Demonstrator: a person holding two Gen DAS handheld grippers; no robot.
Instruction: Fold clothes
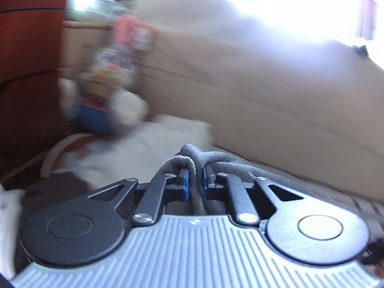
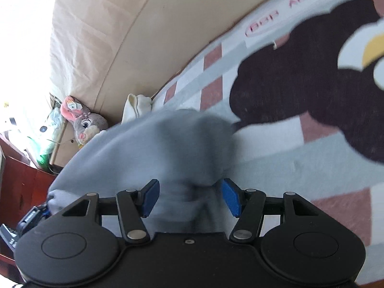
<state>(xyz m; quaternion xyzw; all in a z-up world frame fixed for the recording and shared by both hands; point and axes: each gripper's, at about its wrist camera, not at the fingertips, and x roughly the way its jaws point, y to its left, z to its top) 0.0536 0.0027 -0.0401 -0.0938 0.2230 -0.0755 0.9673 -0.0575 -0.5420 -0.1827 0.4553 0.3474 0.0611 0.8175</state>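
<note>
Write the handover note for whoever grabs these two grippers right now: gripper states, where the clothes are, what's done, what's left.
Left gripper: shut on a ribbed edge of the grey garment.
Right gripper: open, jaws apart, grey cloth between them but not pinched.
Garment is bunched over the patterned bedspread; a white garment lies beyond it by the headboard.
Done: one edge gripped. No finished fold visible.
Left: close the right on the cloth, spread it flat, fold.
</note>
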